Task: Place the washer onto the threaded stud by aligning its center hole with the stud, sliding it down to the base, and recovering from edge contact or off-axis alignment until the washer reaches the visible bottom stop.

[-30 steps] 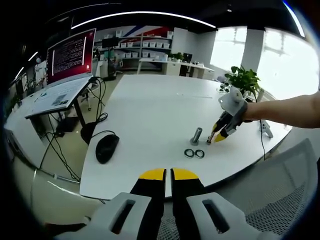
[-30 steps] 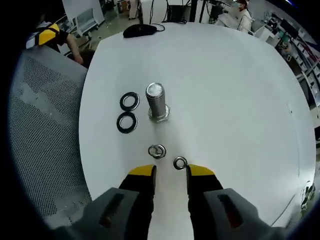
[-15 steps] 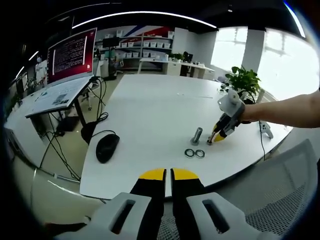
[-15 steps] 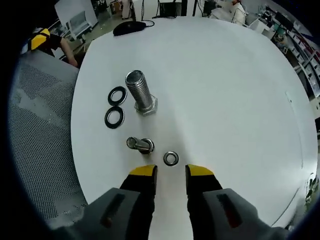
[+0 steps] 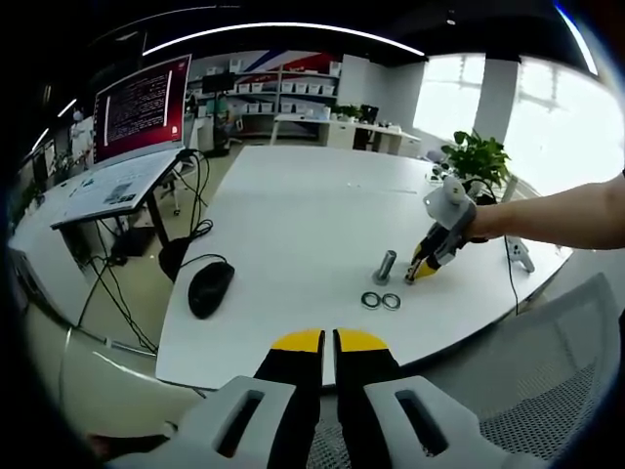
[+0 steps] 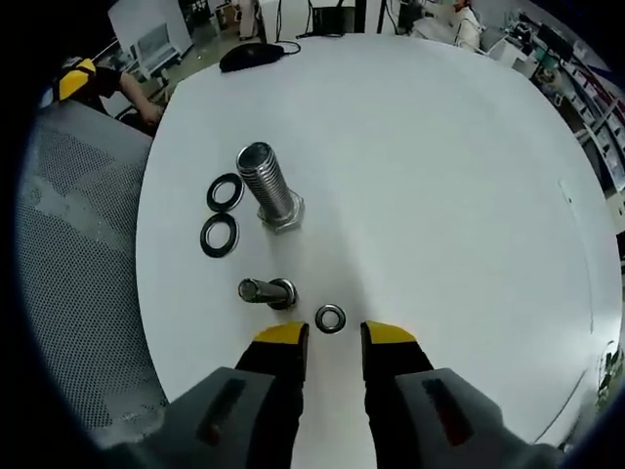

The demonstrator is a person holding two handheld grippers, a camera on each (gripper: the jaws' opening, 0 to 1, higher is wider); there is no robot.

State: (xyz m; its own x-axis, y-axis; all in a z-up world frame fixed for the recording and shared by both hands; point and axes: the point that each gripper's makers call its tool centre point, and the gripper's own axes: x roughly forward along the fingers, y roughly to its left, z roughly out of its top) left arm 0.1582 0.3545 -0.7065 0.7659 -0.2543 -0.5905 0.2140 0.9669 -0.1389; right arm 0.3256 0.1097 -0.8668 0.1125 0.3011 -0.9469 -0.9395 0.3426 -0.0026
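Currently I hover right gripper [image 6: 330, 335], jaws apart, empty, over small washer [image 6: 330, 318] near upright threaded stud [image 6: 268, 186], lined up for pickup; left gripper [image 5: 327, 340] closed, parked clear.

An open-plan office or lab is showing around a large white table [image 5: 293, 225]. Beyond the table's far end, shelving [image 5: 278, 93] is carrying rows of white bins, and a big screen [image 5: 137, 106] to its left is glowing with lines of text. Cables are trailing down beside a second desk [image 5: 107, 191] left of the table. A computer mouse [image 5: 208, 289] is lying on the table, a potted plant [image 5: 476, 156] is standing at its right edge, and a mesh office chair [image 6: 88, 274] is sitting against its near edge.
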